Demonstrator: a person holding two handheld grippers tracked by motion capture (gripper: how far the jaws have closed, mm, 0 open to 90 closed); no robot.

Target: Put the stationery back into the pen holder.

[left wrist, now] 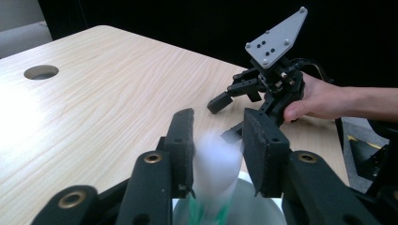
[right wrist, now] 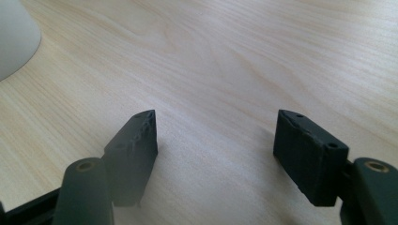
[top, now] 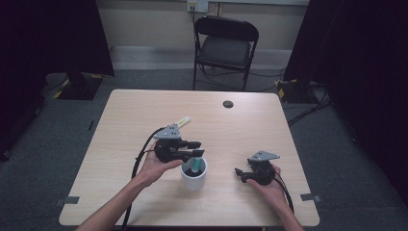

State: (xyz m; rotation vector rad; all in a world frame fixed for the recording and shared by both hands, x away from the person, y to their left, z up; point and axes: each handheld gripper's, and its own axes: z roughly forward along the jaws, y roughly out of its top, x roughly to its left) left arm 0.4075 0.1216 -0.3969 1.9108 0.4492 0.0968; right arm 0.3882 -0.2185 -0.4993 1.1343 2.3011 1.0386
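Note:
A white cup (top: 194, 180) stands on the wooden table near its front middle. A green marker with a white end (top: 196, 166) sticks up out of it. My left gripper (top: 198, 148) hovers just over the cup's rim. In the left gripper view its jaws (left wrist: 218, 122) stand apart on either side of the blurred marker (left wrist: 216, 164), above the cup (left wrist: 256, 204). My right gripper (top: 239, 175) rests low on the table right of the cup. It is open, with bare wood between its jaws (right wrist: 213, 122). The cup's wall (right wrist: 14, 33) shows at the upper left of the right gripper view.
A pale yellow marker (top: 183, 121) lies on the table behind the left gripper. A round cable hole (top: 228, 104) (left wrist: 41, 71) sits near the far edge. A black folding chair (top: 225, 45) stands beyond the table. Dark curtains flank both sides.

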